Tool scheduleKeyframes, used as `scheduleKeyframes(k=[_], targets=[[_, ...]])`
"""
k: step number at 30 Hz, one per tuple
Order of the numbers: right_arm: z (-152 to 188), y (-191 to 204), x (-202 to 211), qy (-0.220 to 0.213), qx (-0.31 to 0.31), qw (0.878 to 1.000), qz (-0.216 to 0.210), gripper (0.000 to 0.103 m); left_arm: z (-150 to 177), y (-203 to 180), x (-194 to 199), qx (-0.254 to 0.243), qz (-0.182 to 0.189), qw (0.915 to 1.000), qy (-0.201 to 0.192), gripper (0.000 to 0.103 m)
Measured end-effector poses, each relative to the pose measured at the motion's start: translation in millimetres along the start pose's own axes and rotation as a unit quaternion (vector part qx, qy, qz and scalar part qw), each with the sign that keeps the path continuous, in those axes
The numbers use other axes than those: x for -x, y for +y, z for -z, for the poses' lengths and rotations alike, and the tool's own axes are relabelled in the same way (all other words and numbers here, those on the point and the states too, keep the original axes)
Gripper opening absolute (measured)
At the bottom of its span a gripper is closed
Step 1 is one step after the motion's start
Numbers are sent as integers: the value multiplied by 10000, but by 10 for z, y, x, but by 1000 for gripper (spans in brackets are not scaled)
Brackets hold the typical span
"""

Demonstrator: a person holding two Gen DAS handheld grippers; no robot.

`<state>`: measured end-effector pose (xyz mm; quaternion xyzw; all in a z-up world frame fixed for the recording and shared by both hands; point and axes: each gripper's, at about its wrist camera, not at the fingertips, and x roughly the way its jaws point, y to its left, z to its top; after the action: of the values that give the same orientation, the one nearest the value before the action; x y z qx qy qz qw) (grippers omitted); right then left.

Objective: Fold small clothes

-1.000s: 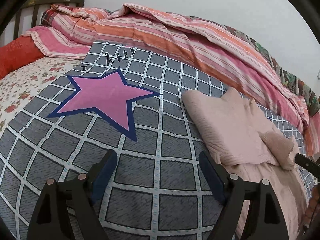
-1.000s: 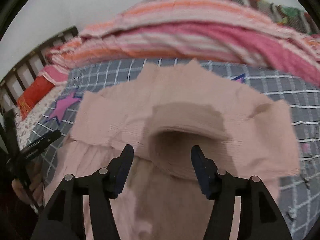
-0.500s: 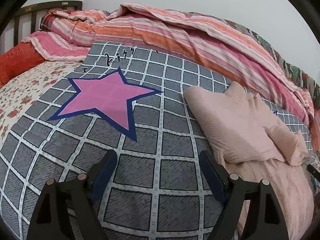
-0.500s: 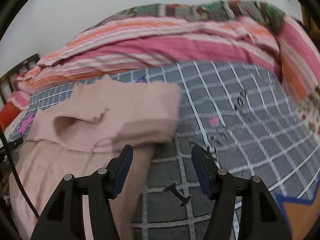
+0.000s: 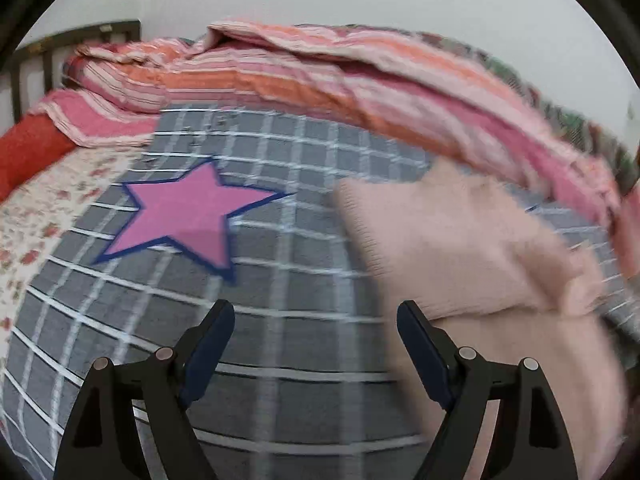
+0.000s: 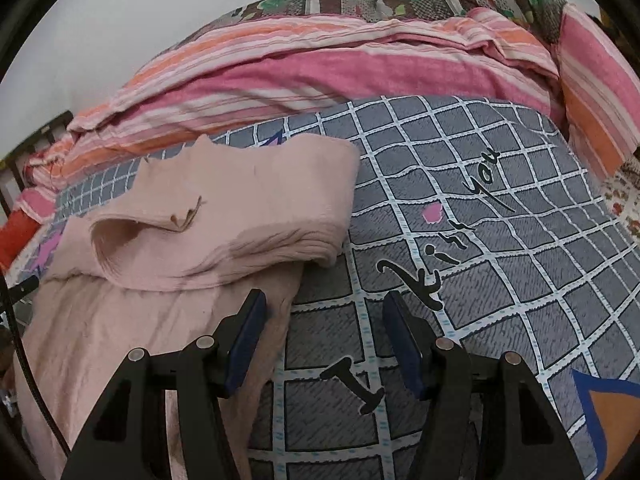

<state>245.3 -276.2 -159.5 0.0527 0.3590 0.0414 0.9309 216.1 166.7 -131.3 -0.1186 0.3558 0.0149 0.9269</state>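
Observation:
A pale pink knitted garment (image 6: pixel 224 220) lies partly folded on a grey checked bedspread (image 6: pixel 500 240), its top part doubled over the lower part. In the left wrist view the garment (image 5: pixel 460 248) lies to the right, blurred. My left gripper (image 5: pixel 316 344) is open and empty above the bedspread (image 5: pixel 280 240), left of the garment. My right gripper (image 6: pixel 324 340) is open and empty, its left finger (image 6: pixel 244 340) over the garment's right edge, its right finger over bare bedspread.
A striped pink and orange quilt (image 5: pixel 360 80) is heaped along the far side of the bed. A pink star print (image 5: pixel 188 220) marks the bedspread. A red pillow (image 5: pixel 28 156) and a dark bed rail (image 5: pixel 60 40) stand at far left.
My right gripper has swung right, off the folded garment to its right edge. My left gripper has shifted slightly; the garment sits nearer its right finger. Both stay open.

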Motion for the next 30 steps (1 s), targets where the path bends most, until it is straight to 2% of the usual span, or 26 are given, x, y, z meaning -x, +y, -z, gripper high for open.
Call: scheduleKeyframes(k=[2, 4, 8, 11, 13, 15, 17, 18, 19, 23, 26, 30], targets=[[-2, 8, -3, 4, 12, 10000, 2, 60, -80, -193, 104, 30, 309, 9995, -99, 82], [1, 0, 15, -42, -15, 10000, -4, 60, -138, -486, 152, -124, 453, 9987, -171, 82], [2, -98, 47, -143, -276, 9995, -96, 60, -184, -1247, 20, -918, 641, 9937, -5, 83], [1, -204, 56, -215, -563, 9981, -148, 58, -149, -1737, -142, -1279, 891, 9876, 170, 83], [-8, -230, 30, -163, -644, 9977, -113, 56, -97, -2017, -274, -1507, 824, 9848, 254, 83], [-11, -216, 27, -172, -612, 9979, -89, 56, -57, -2212, -423, -1730, 566, 9826, 383, 83], [-13, -223, 20, -169, -621, 9979, -116, 56, -12, -2357, -602, -1874, 245, 9804, 560, 69], [-11, -235, 15, -161, -650, 9977, -138, 56, -14, -2360, -633, -1860, 208, 9807, 559, 46], [-11, -241, 14, -161, -668, 9975, -153, 56, -37, -2331, -650, -1776, 168, 9825, 529, 36], [-8, -249, 16, -166, -677, 9974, -170, 56, -185, -1917, -570, -931, 358, 9944, 349, 36], [-11, -236, 14, -166, -689, 9973, -182, 56, -222, -1531, -579, -345, 663, 9958, 524, 36], [-11, -242, 13, -171, -701, 9972, -189, 56, -160, -1254, -638, -30, 639, 9961, 605, 35]])
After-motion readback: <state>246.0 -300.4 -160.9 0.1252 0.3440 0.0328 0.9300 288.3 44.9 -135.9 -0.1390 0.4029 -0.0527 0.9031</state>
